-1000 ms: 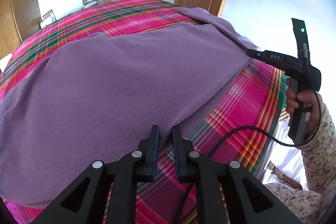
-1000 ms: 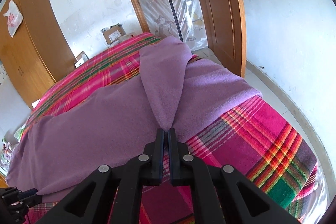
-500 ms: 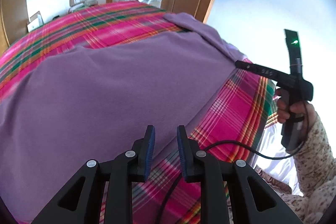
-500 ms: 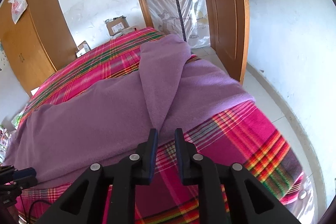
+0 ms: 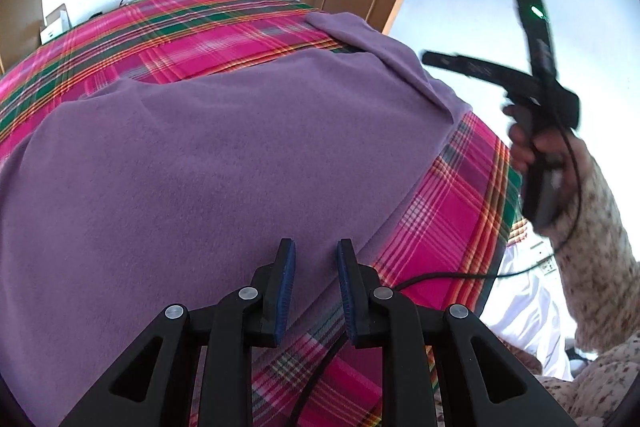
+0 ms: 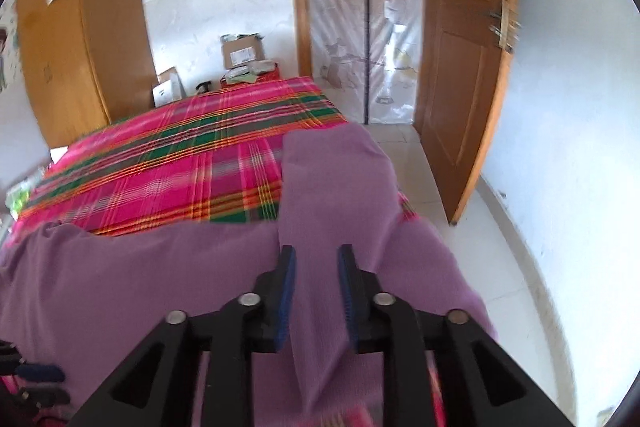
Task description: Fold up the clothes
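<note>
Purple fleece garment (image 5: 208, 163) sprawls over the pink plaid bedspread (image 5: 168, 35), filling mid-frame. My left gripper (image 5: 312, 267) hangs slack above its near edge, gripping nothing. My right gripper (image 6: 314, 269) is letting go, jaws widening over the folded sleeve (image 6: 332, 187), pads clear.

The garment (image 5: 208, 163) lies spread on the bed (image 5: 168, 27), covering its near part, with a sleeve (image 6: 332, 183) folded over it toward the bed's far right corner. The left claw (image 5: 313, 291) hangs over the garment's near edge. The right claw (image 6: 316, 291) is above the sleeve. Beyond the bed's far end stand boxes (image 6: 242, 53); a wardrobe (image 6: 80, 39) is at its far left, a door (image 6: 464, 67) at its far right.
</note>
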`<action>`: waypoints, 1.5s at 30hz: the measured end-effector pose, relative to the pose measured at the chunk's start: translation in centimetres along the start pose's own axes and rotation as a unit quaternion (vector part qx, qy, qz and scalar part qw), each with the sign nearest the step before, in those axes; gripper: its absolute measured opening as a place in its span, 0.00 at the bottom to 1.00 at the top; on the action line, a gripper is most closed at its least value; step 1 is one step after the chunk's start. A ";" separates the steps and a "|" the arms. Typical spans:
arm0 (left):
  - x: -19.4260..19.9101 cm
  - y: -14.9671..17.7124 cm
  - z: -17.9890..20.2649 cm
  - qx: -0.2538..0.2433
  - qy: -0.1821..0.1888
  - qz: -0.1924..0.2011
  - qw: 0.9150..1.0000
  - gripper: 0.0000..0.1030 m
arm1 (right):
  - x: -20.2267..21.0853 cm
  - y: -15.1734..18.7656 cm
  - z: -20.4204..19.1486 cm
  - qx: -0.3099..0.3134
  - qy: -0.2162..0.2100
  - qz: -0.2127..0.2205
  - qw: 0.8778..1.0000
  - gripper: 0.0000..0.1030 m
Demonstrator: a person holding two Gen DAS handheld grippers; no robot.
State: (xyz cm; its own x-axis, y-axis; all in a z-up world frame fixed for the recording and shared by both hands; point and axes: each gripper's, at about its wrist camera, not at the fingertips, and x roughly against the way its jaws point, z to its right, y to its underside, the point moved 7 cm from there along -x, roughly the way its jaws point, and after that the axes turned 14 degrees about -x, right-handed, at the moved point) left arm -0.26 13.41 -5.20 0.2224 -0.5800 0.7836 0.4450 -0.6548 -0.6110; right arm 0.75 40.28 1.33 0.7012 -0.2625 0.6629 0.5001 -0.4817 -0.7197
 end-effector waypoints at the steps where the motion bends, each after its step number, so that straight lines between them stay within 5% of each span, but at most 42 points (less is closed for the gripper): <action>1: -0.1 0.0 -0.1 0.002 0.001 -0.001 1.000 0.22 | -0.9 -0.5 -0.4 0.005 -0.001 -0.007 1.000 0.30; 11: -0.5 -0.4 -0.4 0.017 0.009 0.002 1.000 0.22 | -7.2 -3.8 -3.0 0.021 0.000 -0.052 0.998 0.36; 22: -0.9 -0.9 -0.5 0.022 0.015 0.003 1.000 0.22 | -11.0 -3.6 -3.6 0.048 0.056 -0.090 0.993 0.36; 24: -1.0 -1.0 -0.5 0.021 0.014 0.002 1.000 0.22 | -11.2 -3.6 -3.2 0.048 0.065 -0.088 0.993 0.24; 28: -0.9 -1.0 -0.4 0.022 0.013 0.001 1.000 0.22 | -11.1 -3.9 -2.4 0.040 0.070 -0.080 0.993 0.04; 45: -1.1 -1.0 -0.8 0.021 -0.001 -0.003 1.000 0.21 | -2.5 -6.8 7.1 -0.103 0.048 0.025 0.993 0.03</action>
State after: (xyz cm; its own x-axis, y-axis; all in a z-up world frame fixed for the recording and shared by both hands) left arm -1.64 14.36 -5.57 0.2212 -0.5757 0.7872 0.4825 -0.6368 -0.6013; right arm -0.79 50.17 3.09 0.6654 -0.3641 0.6517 0.3443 -0.6250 -0.7006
